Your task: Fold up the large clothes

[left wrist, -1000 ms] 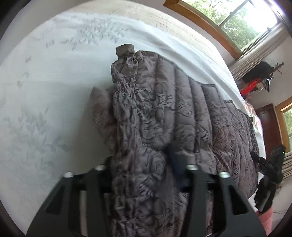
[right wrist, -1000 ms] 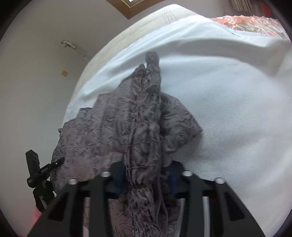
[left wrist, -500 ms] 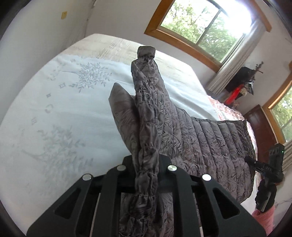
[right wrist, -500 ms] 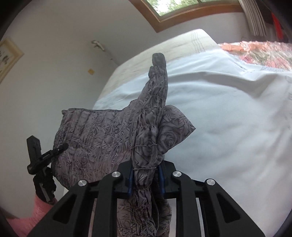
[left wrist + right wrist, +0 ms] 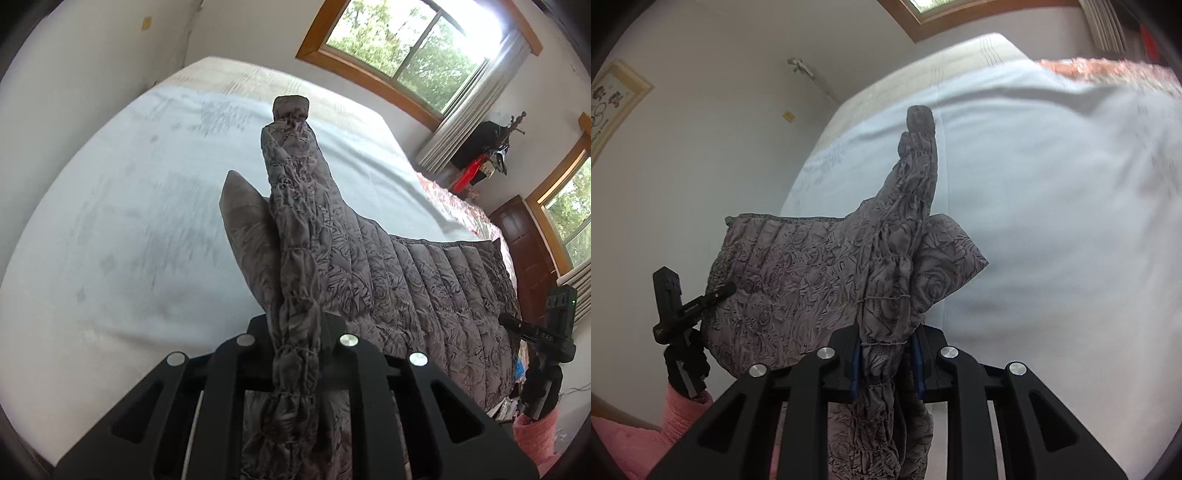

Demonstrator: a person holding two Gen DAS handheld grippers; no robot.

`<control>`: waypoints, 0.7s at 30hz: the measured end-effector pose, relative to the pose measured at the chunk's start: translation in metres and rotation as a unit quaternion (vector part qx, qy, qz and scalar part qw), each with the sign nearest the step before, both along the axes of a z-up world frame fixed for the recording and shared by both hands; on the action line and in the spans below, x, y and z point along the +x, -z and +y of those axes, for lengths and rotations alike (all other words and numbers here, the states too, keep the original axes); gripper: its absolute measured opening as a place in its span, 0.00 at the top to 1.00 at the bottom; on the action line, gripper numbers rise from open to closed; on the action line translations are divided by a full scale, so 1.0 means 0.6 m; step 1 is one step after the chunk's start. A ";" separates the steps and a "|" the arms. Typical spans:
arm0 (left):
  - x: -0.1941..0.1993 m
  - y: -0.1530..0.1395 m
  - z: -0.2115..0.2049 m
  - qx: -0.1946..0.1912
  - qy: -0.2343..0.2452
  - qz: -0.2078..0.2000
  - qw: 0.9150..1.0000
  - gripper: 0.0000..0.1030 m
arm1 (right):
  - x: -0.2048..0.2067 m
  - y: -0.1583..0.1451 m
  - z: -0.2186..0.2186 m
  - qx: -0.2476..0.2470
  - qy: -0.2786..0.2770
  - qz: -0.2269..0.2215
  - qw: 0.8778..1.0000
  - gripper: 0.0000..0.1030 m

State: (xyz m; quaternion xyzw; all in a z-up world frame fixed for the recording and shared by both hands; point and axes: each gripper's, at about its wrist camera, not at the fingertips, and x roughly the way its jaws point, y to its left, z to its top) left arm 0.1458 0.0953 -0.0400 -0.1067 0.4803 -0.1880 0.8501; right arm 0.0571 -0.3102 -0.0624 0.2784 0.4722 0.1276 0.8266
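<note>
A grey-brown quilted jacket with a rose print hangs stretched between both grippers above the white bed sheet. My left gripper is shut on its gathered edge, which stands up between the fingers. My right gripper is shut on the jacket's other gathered edge. Each view shows the other gripper at the far end of the jacket: the right one in the left wrist view, the left one in the right wrist view.
The bed fills most of both views, with a beige cover near the wall and a pink floral quilt at its far side. Windows, a curtain, a dark wooden door and white walls surround it.
Both grippers closed on the jacket's gathered edges and lifted it off the bed. The views tilted up from the sheet toward the walls and windows, and the jacket now hangs taut between them.
</note>
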 end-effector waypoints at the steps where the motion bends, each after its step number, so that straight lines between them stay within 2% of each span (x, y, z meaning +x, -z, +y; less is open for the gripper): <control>1: -0.007 0.012 0.004 0.001 -0.002 0.006 1.000 0.89 | -0.008 0.012 0.006 -0.007 0.000 0.008 1.000 0.80; 3: -0.018 0.039 0.009 0.004 0.000 0.015 1.000 0.89 | -0.017 0.033 0.013 -0.019 0.004 0.021 1.000 0.80; 5: -0.028 0.075 0.009 0.020 0.003 0.023 1.000 0.88 | -0.025 0.062 0.016 -0.019 0.011 0.041 0.999 0.80; 8: -0.025 0.115 0.003 0.049 0.001 0.034 0.998 0.87 | -0.027 0.091 0.022 -0.050 0.022 0.060 0.997 0.79; 11: -0.019 0.151 0.006 0.066 -0.003 0.044 0.997 0.84 | -0.024 0.117 0.019 -0.049 0.038 0.077 0.995 0.78; 17: -0.012 0.197 0.009 0.100 0.005 0.044 0.994 0.77 | -0.025 0.144 0.029 -0.066 0.055 0.090 0.992 0.73; 21: -0.002 0.216 0.013 0.098 0.007 0.044 0.994 0.73 | -0.041 0.175 0.025 -0.064 0.063 0.089 0.992 0.69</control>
